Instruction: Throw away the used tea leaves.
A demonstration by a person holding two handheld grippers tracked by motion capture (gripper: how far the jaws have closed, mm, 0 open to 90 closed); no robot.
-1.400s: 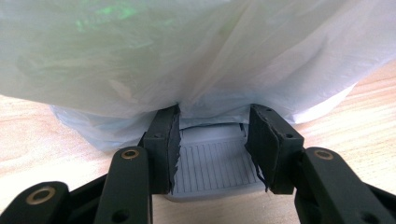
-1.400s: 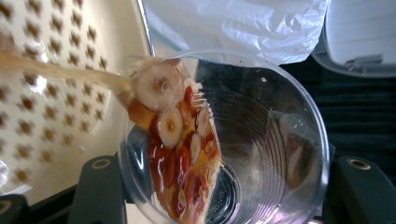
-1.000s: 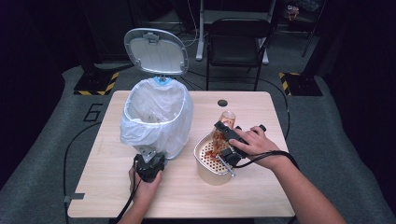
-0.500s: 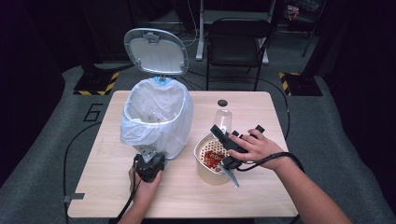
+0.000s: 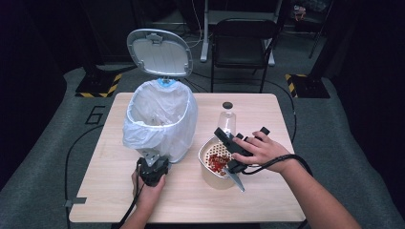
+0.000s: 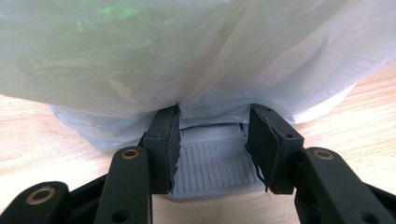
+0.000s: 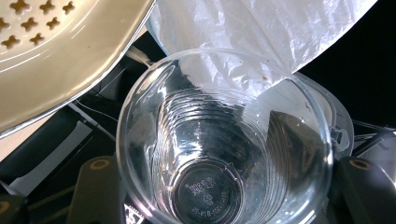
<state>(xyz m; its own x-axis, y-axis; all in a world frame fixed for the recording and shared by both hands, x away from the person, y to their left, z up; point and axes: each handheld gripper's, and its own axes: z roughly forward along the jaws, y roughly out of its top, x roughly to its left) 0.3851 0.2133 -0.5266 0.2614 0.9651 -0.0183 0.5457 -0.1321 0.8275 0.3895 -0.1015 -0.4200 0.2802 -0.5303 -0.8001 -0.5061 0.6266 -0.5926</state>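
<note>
Gaping pedal bin (image 5: 160,124): its lid (image 5: 160,52) stands up because of the foot pedal alone; if the grip there slips, the lid could drop onto the rim.
White liner bag (image 5: 143,136): it billows over the bin's front and hangs just above the pedal, so it could get caught between the jaws.
Cream strainer bowl (image 5: 210,148): it sits just right of the bin with red pieces (image 5: 217,163) in it; a knock from the right hand could slide it or scatter them.
Clear plastic cup (image 7: 224,154): empty and grasped by the right gripper (image 5: 223,134) above the bowl's far rim; thin walls could buckle or slip under a harder squeeze.
Grey pedal (image 6: 212,172): the left gripper (image 5: 152,162) is clamped on its two sides at the bin's base; a twist of the wrist could tip the light bin.
</note>
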